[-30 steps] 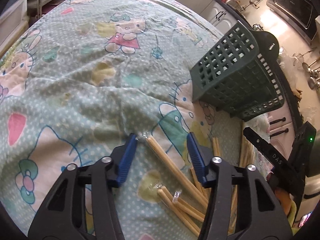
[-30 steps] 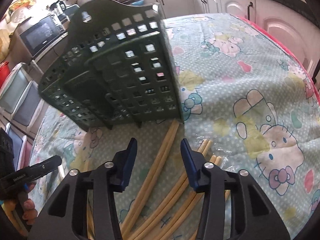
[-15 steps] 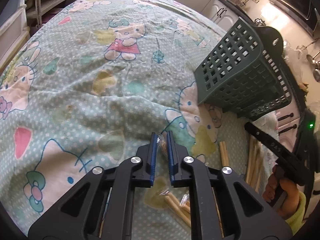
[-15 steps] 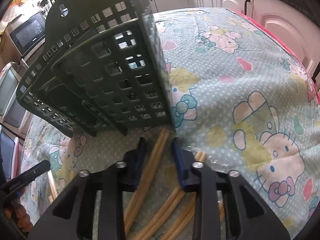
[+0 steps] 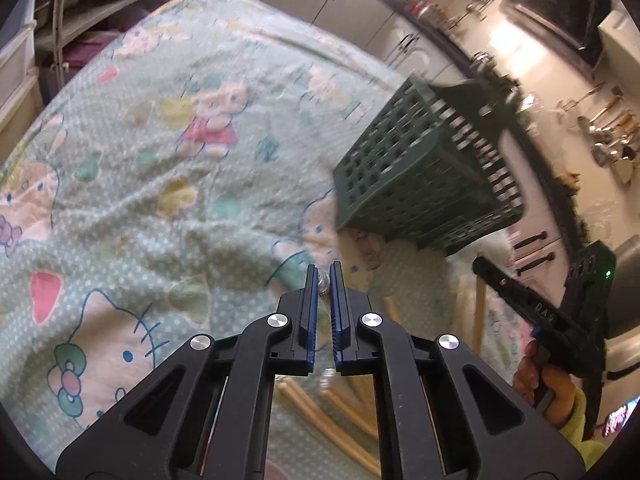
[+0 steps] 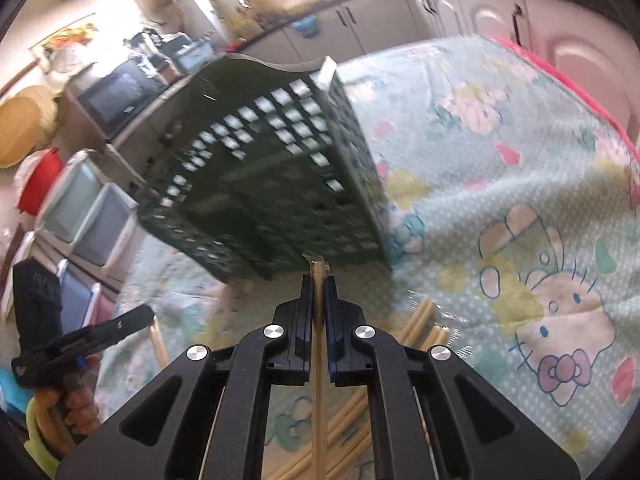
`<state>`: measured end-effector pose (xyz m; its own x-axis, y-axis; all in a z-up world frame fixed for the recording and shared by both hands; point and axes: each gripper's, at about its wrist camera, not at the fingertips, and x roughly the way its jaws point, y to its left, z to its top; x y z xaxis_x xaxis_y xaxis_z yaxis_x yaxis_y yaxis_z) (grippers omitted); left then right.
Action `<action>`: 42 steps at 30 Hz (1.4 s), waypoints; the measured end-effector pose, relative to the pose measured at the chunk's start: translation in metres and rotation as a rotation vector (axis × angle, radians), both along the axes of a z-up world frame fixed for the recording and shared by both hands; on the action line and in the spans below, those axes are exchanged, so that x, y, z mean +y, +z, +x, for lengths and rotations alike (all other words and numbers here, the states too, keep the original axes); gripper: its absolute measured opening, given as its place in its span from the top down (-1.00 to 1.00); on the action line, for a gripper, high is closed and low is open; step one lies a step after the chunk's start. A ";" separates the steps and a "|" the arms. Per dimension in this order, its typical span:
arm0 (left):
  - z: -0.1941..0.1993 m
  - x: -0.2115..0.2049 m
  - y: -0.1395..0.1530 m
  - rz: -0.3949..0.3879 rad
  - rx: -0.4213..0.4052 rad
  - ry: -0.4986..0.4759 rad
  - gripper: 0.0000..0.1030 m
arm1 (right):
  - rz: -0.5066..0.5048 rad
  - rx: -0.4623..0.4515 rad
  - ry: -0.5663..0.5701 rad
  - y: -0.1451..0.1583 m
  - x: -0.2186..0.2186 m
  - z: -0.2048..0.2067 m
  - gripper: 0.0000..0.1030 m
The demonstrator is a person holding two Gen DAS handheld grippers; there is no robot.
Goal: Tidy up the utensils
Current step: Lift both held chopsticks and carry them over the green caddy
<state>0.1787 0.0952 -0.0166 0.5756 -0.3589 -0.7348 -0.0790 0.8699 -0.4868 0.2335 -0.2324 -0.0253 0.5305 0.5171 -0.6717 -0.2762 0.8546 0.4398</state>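
I see a table draped in a mint cartoon-cat cloth point(image 5: 168, 200); a dark green lattice basket point(image 5: 424, 184) stands on it; loose wrapped chopsticks point(image 6: 420, 320) lie scattered just beside the basket.

- My table is covered by a mint dotted cloth point(image 5: 168, 184) printed with cartoon cats, wrinkled near the middle
- A dark microwave point(image 6: 120, 94) sits on the counter behind it
- Stacked drawer bins point(image 6: 86, 216) stand below, with a red bowl point(image 6: 38, 184) beside them
- White cabinets point(image 6: 460, 4) line the far wall
- Ladles point(image 5: 608, 136) hang on the wall, blurred
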 end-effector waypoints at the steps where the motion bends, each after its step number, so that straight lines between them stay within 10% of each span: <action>1: -0.001 -0.001 0.006 0.000 -0.016 -0.005 0.95 | 0.008 -0.011 0.010 0.006 0.000 -0.001 0.89; 42: 0.004 -0.075 0.212 0.085 -0.490 -0.185 0.95 | 0.098 -0.563 0.039 0.175 -0.001 -0.022 0.89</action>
<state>0.1829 0.0207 0.1951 0.7914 -0.4380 -0.4265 0.2985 0.8857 -0.3556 0.2115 -0.2338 0.1495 0.7719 0.5890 -0.2390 -0.5212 0.8018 0.2925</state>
